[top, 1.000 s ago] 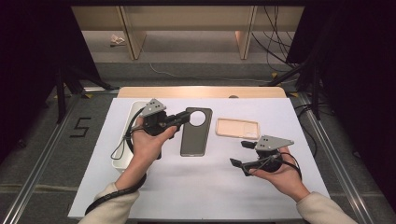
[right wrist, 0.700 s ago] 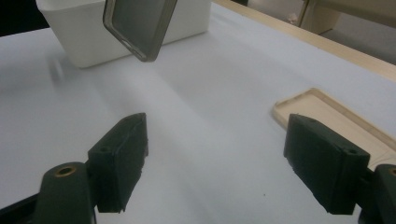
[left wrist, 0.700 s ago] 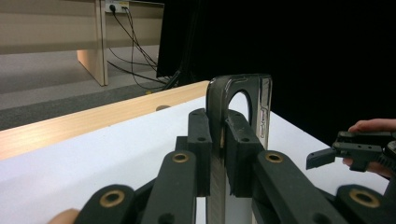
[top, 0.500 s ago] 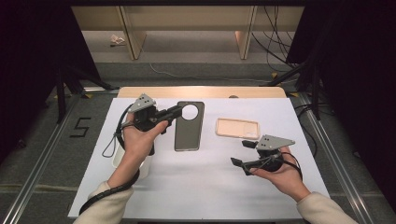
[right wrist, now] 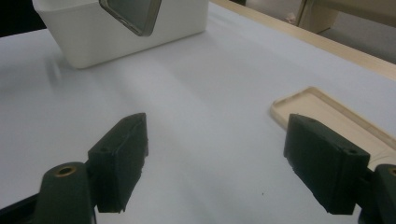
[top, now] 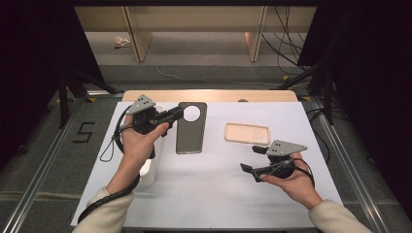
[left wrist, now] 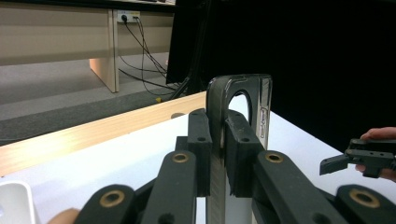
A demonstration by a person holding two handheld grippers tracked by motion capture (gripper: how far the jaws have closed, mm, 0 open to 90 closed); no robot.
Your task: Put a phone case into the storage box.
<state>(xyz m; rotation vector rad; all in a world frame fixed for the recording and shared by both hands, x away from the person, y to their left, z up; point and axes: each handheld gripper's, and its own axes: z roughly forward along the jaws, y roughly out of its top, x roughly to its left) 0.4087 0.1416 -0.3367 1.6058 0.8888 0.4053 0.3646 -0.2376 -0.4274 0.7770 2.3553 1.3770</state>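
The left gripper (top: 176,114) is clenched on the upper edge of a dark phone case (top: 190,128), beside its round camera hole. In the left gripper view the two black jaws press on the thin edge of the case (left wrist: 239,109), which stands upright between them. In the high view the case appears over the white counter (top: 214,184), left of the middle; whether its lower end touches the surface I cannot tell.

The right gripper (top: 248,160) is released: its jaws stand wide apart with nothing between them, low over the counter on the right side. Just beyond it a beige phone case (top: 247,133) lies flat, apart from the dark one. A white box (right wrist: 126,35) stands under the left forearm, near the left edge.
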